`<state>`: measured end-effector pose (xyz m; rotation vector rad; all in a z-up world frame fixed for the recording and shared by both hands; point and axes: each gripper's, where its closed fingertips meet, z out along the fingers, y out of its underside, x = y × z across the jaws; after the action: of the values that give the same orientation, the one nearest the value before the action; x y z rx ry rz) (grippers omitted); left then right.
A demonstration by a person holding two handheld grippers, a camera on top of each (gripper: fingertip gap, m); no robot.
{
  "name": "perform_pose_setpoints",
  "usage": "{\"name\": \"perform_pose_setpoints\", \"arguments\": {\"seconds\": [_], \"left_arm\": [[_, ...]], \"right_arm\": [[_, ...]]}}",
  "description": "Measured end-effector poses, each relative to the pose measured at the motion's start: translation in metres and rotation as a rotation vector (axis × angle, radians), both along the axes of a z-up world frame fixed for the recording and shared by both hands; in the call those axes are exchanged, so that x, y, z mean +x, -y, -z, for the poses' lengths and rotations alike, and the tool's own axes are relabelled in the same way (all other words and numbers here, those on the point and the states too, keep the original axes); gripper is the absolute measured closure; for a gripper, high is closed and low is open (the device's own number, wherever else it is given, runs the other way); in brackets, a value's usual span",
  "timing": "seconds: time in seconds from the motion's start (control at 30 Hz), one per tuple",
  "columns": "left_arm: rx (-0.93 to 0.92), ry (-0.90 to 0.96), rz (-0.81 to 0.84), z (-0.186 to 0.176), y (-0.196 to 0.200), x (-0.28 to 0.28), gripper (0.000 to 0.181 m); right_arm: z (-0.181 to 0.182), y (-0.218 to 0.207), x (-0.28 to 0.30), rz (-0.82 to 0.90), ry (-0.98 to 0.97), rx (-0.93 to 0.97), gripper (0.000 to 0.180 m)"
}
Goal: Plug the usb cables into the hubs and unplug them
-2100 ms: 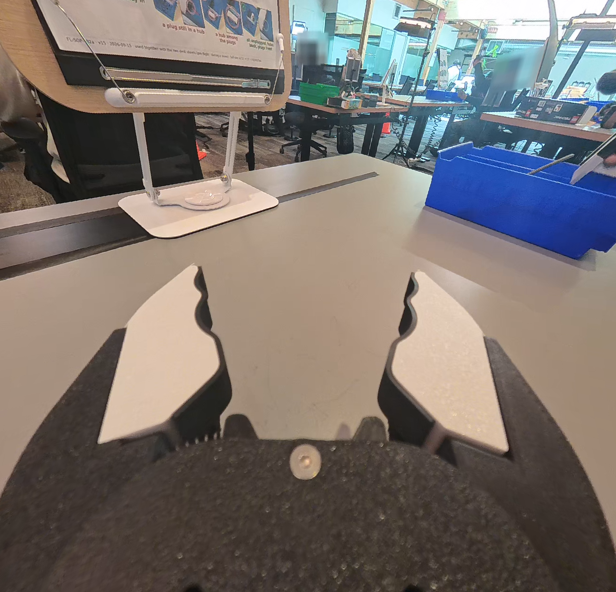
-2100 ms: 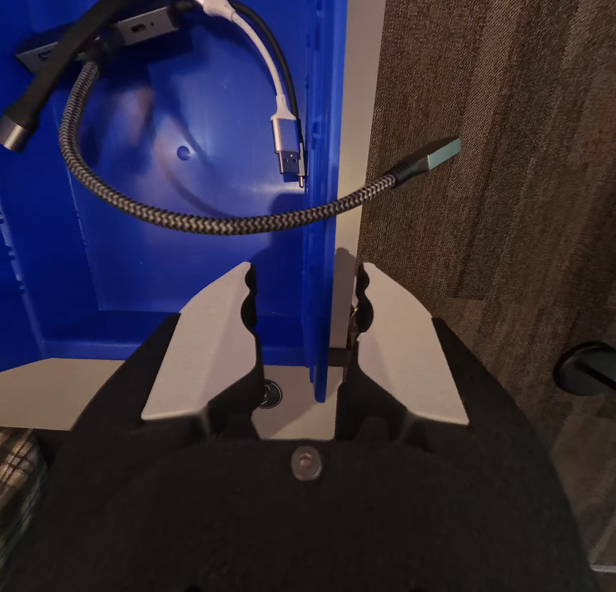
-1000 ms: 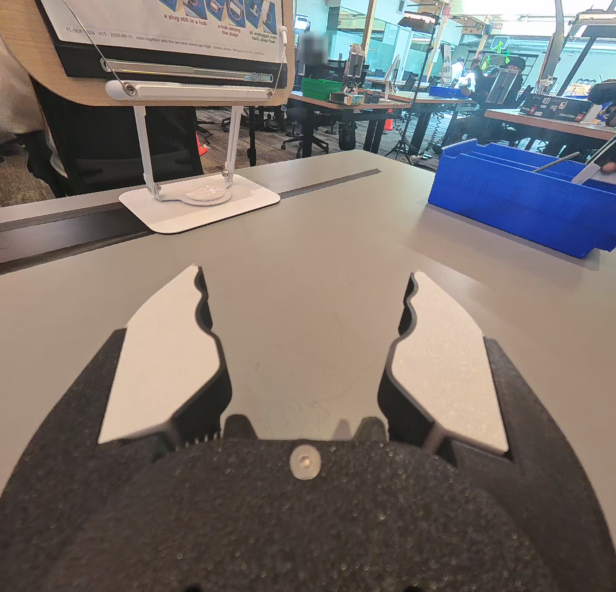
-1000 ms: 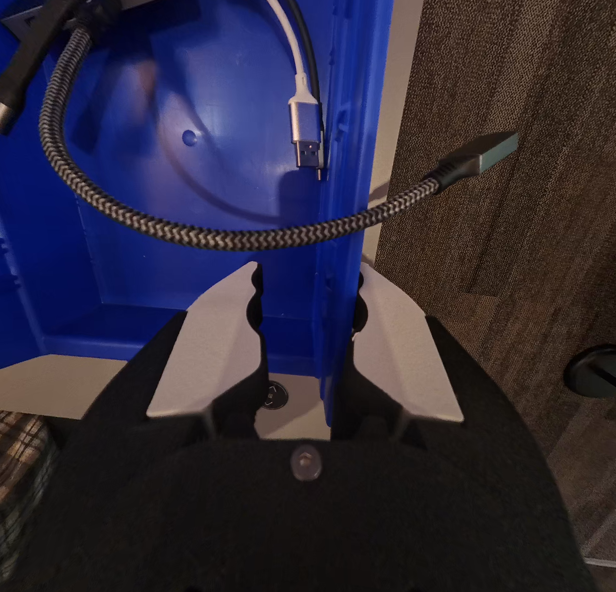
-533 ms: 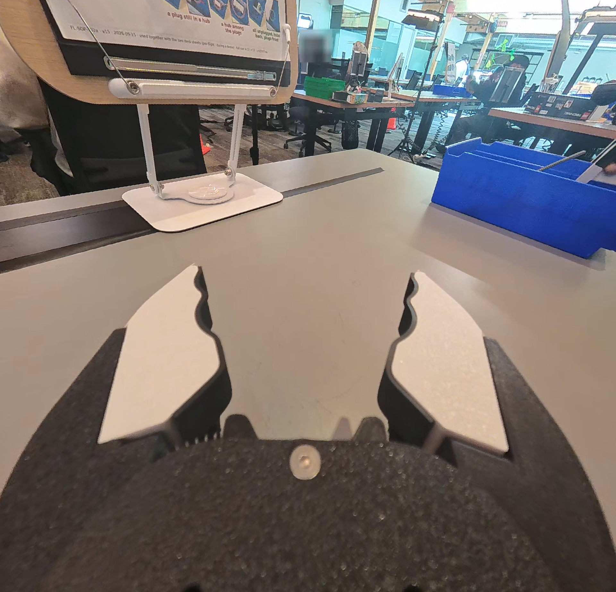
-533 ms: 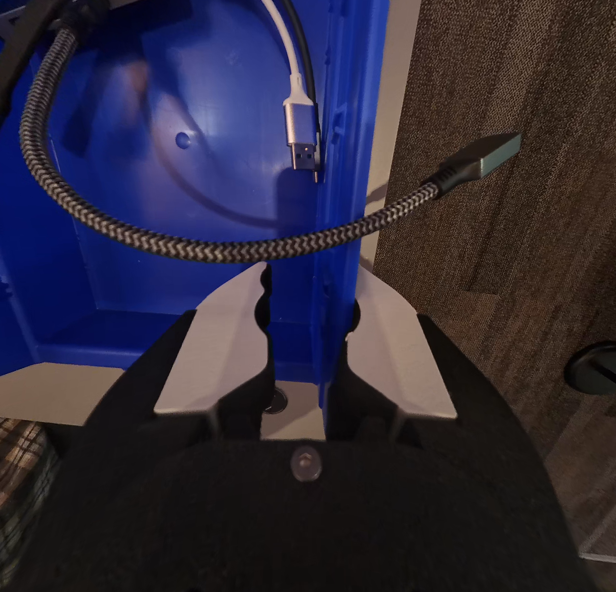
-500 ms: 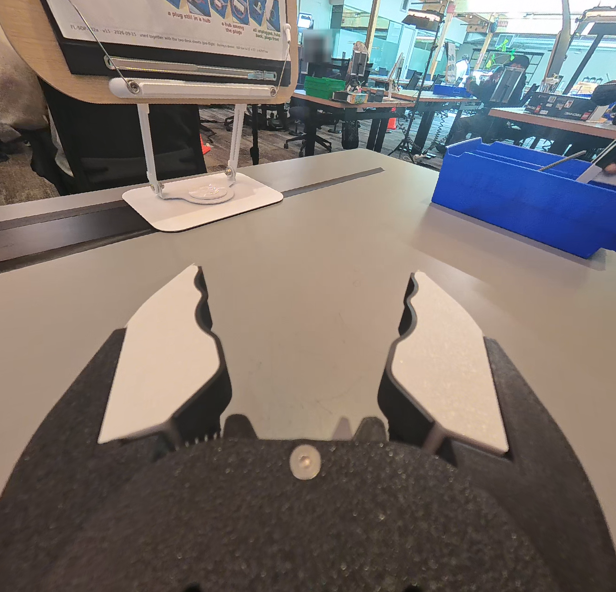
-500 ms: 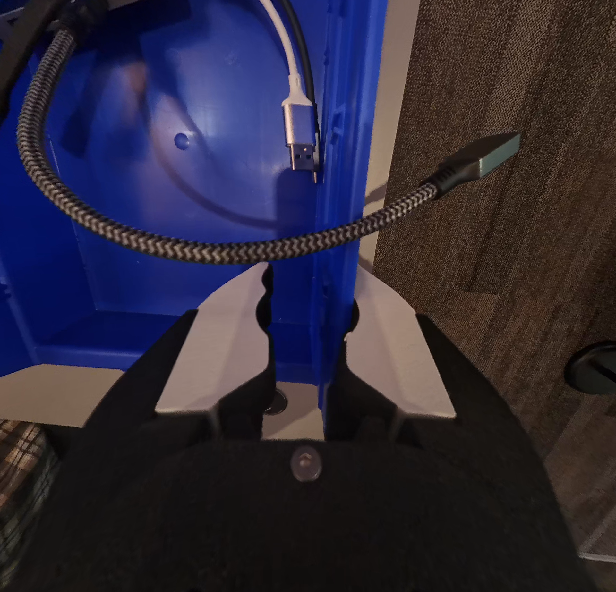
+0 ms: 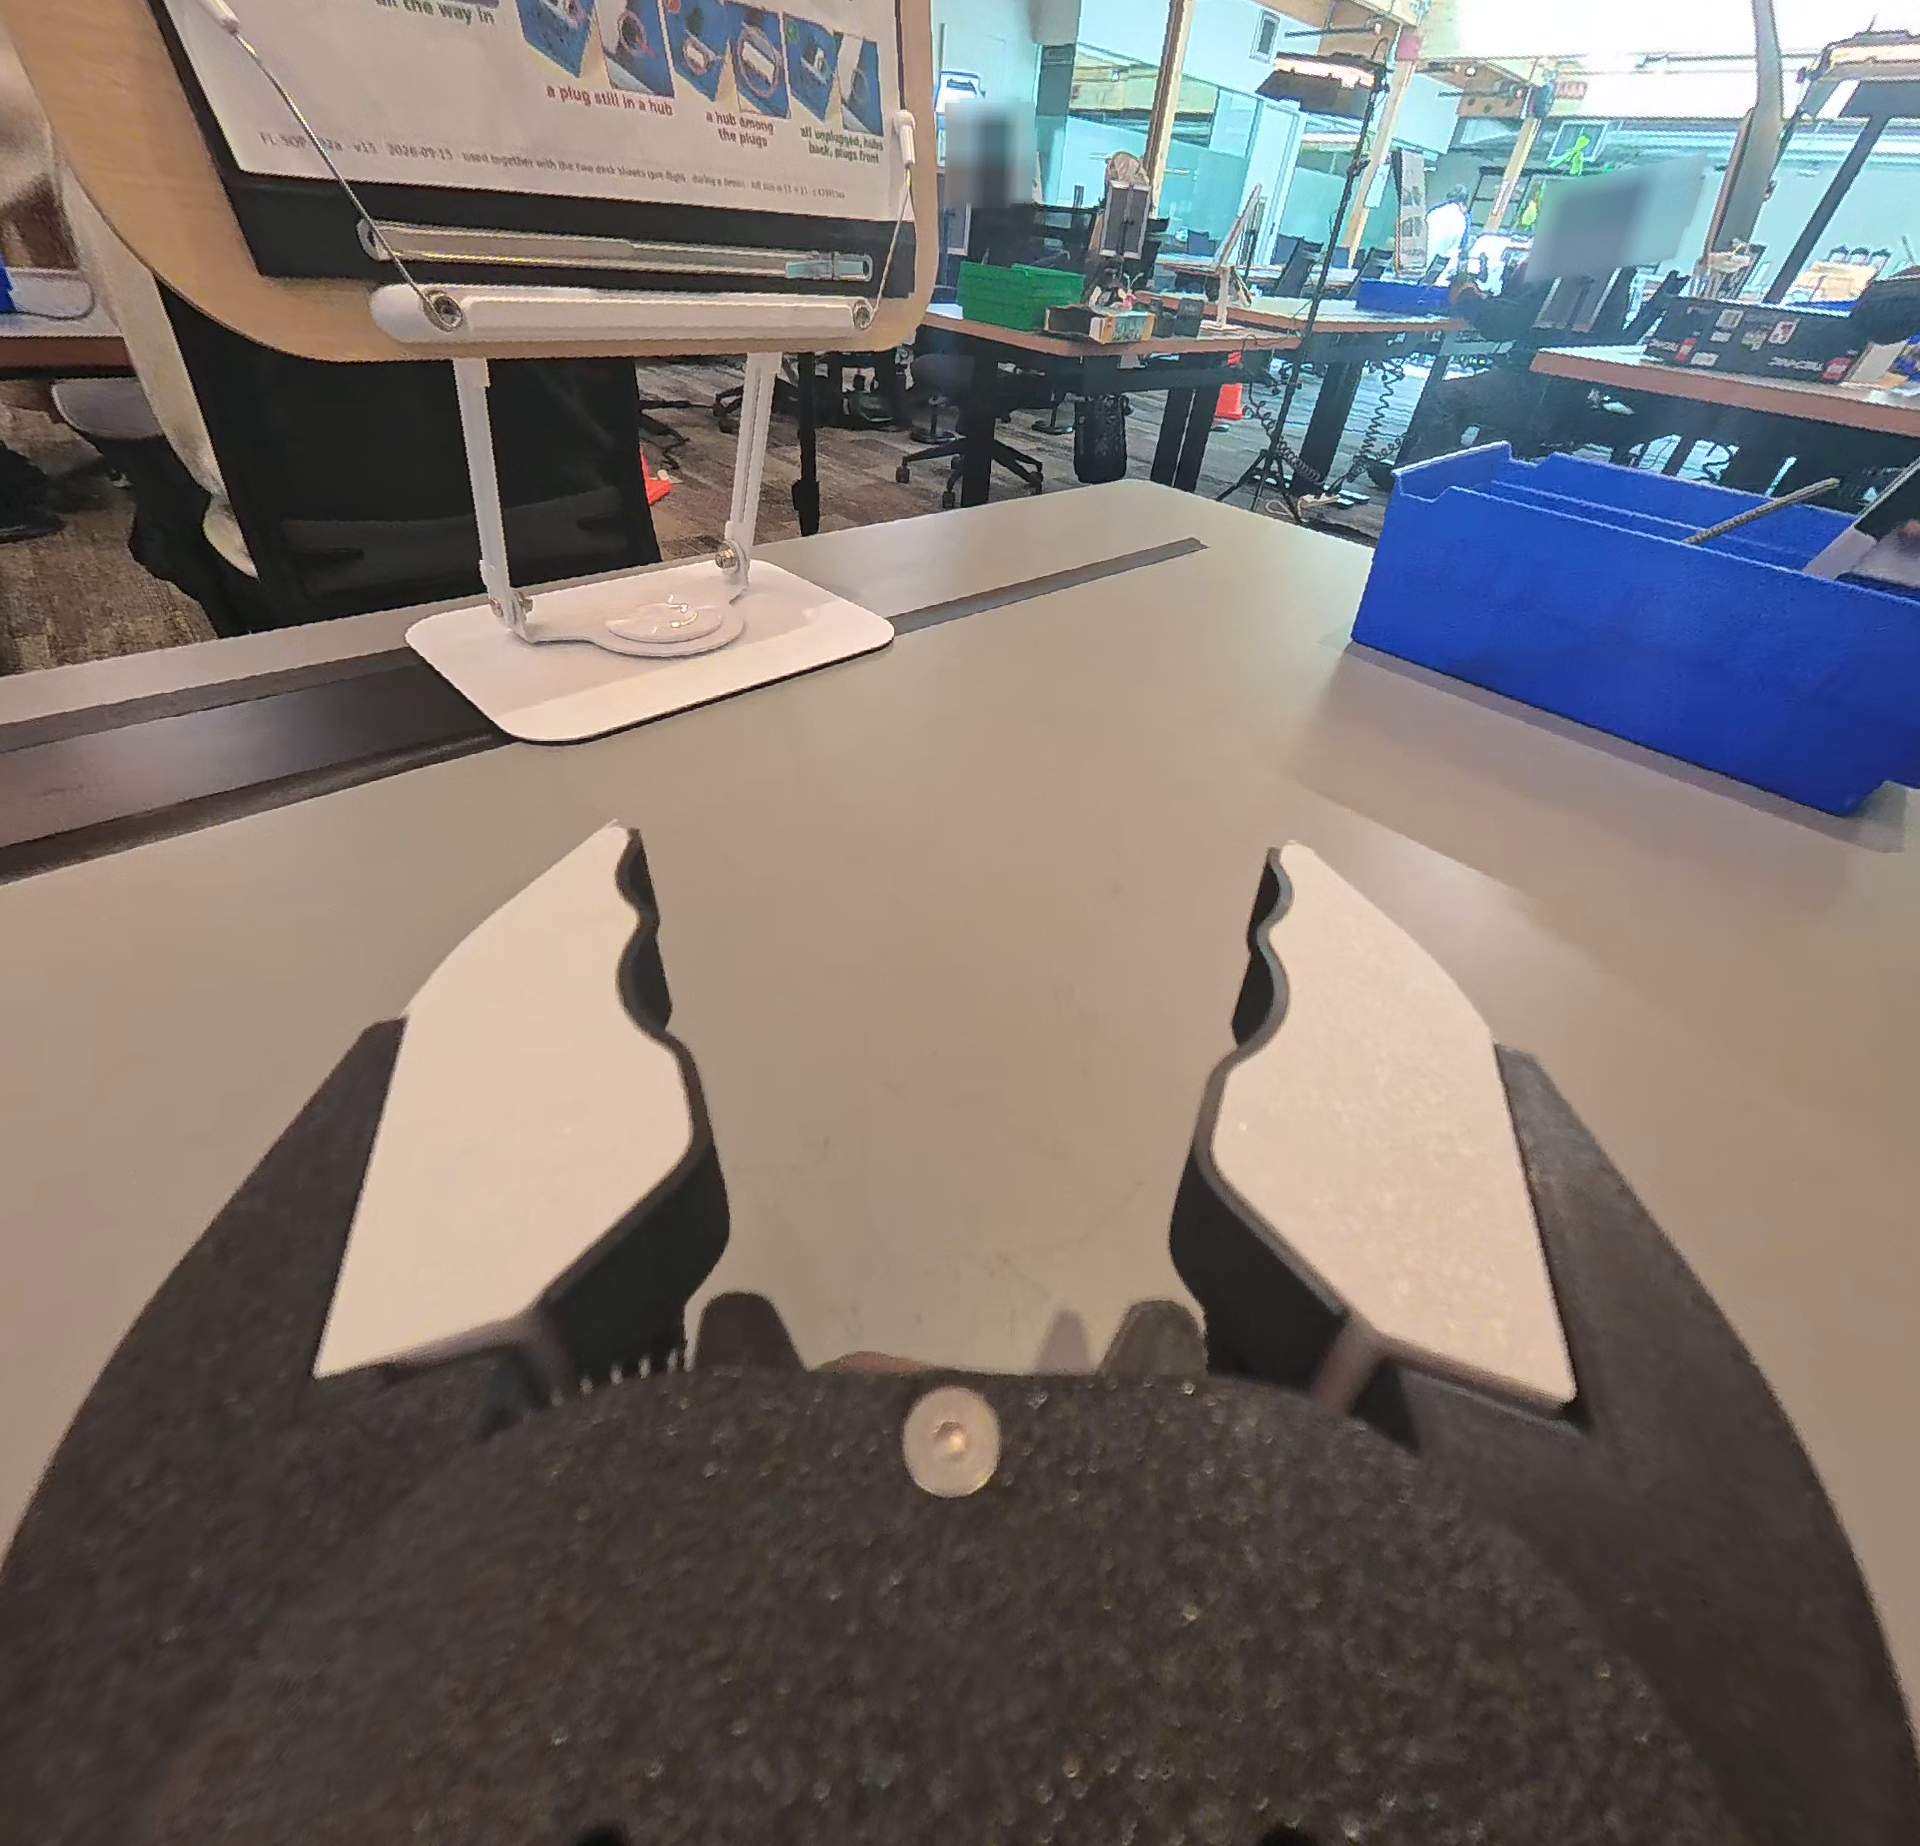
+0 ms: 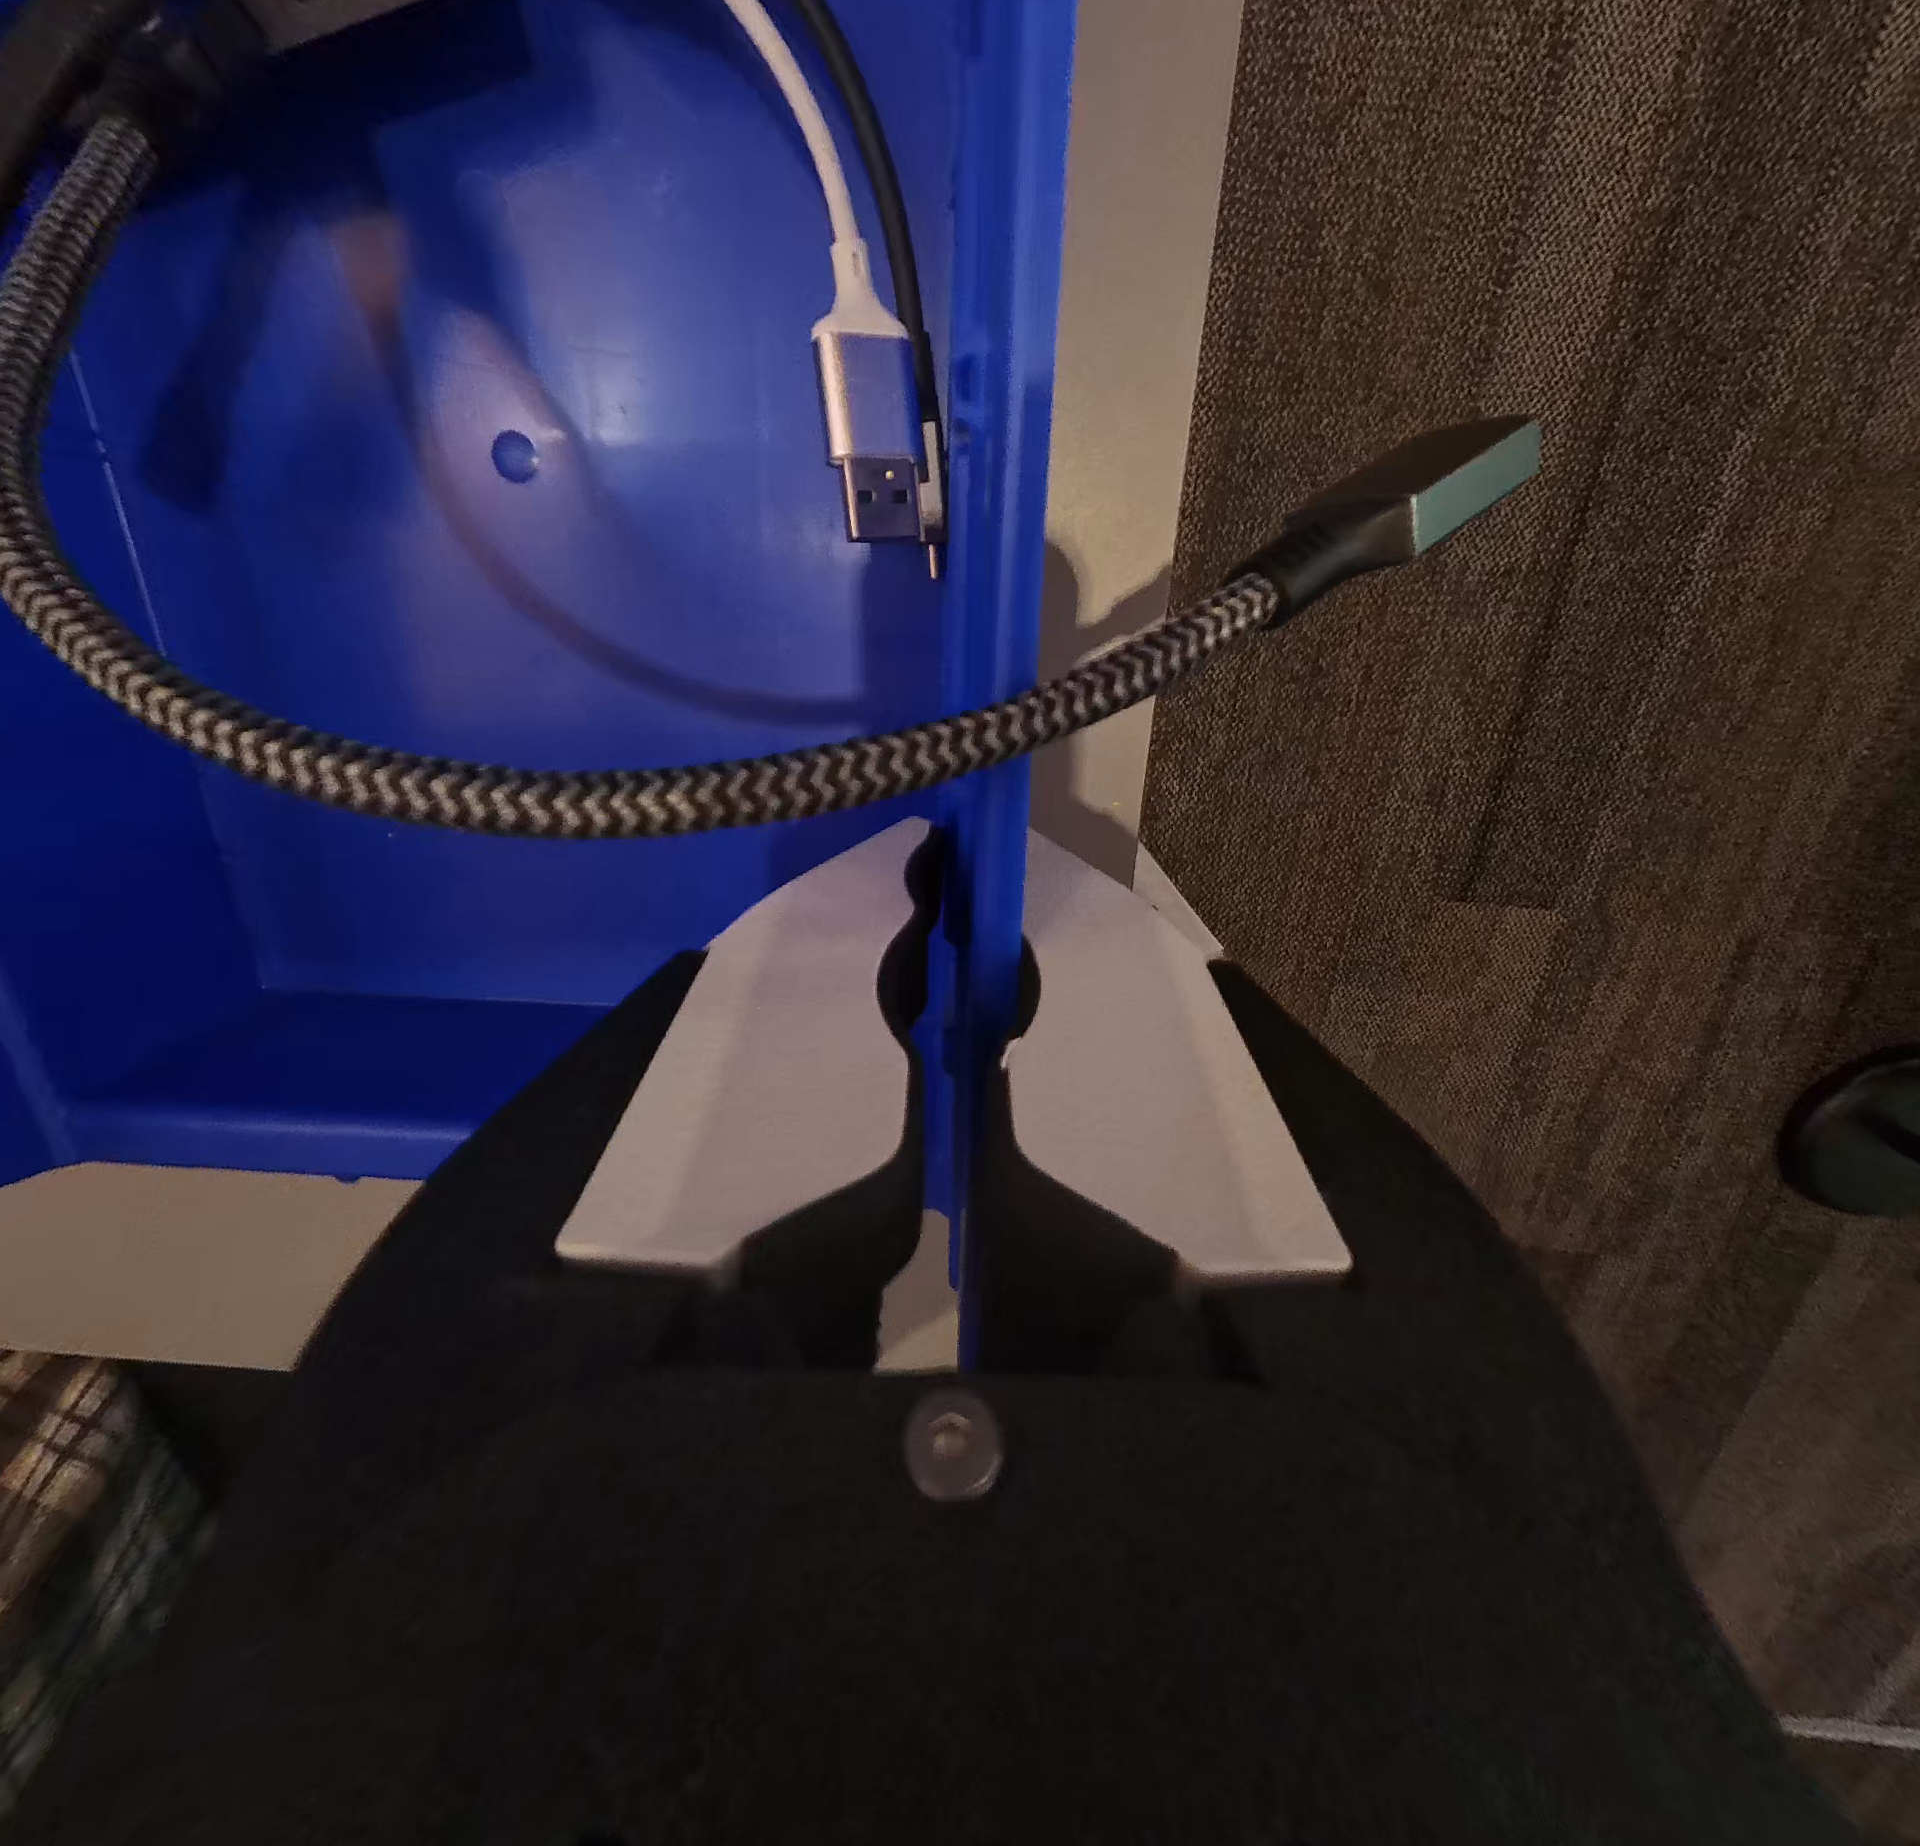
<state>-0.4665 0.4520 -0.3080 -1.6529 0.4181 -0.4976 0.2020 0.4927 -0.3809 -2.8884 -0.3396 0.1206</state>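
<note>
left gripper (image 9: pixel 951 851) gaping, right gripper (image 10: pixel 971 846) clamped

An open-plan workshop office: rows of desks (image 9: pixel 1143 331), office chairs (image 9: pixel 966 446), tripods (image 9: pixel 1288 425) and carpet floor (image 10: pixel 1558 342).

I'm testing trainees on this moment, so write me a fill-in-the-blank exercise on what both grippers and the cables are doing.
1. The right gripper is shut on the wall of the blue ____.
2. The left gripper is ____ and holds nothing.
3. The braided cable hangs over the bin wall, its plug above the ____.
4. The white cable lies ____ the bin.

Missing words: bin; open; carpet; inside
</note>
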Motion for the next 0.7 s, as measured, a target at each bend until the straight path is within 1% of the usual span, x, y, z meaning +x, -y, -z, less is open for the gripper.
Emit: {"name": "perform_pose_setpoints", "arguments": {"seconds": [0.17,0.37,0.53,0.7], "left_arm": [[0.016,0.002,-0.001,-0.003,0.001,0.000,0.076],[0.012,0.009,0.005,-0.002,0.000,0.001,0.078],[0.000,0.021,0.004,-0.001,0.003,0.004,0.078],[0.017,0.030,-0.001,-0.017,0.022,0.005,0.078]], "right_arm": [[0.000,0.000,-0.001,-0.026,-0.007,0.031,0.175],[0.000,0.001,-0.005,-0.038,-0.009,0.016,0.175],[0.000,-0.001,-0.033,-0.106,-0.017,0.035,0.175],[0.000,-0.006,-0.075,-0.162,-0.022,0.057,0.175]]}}
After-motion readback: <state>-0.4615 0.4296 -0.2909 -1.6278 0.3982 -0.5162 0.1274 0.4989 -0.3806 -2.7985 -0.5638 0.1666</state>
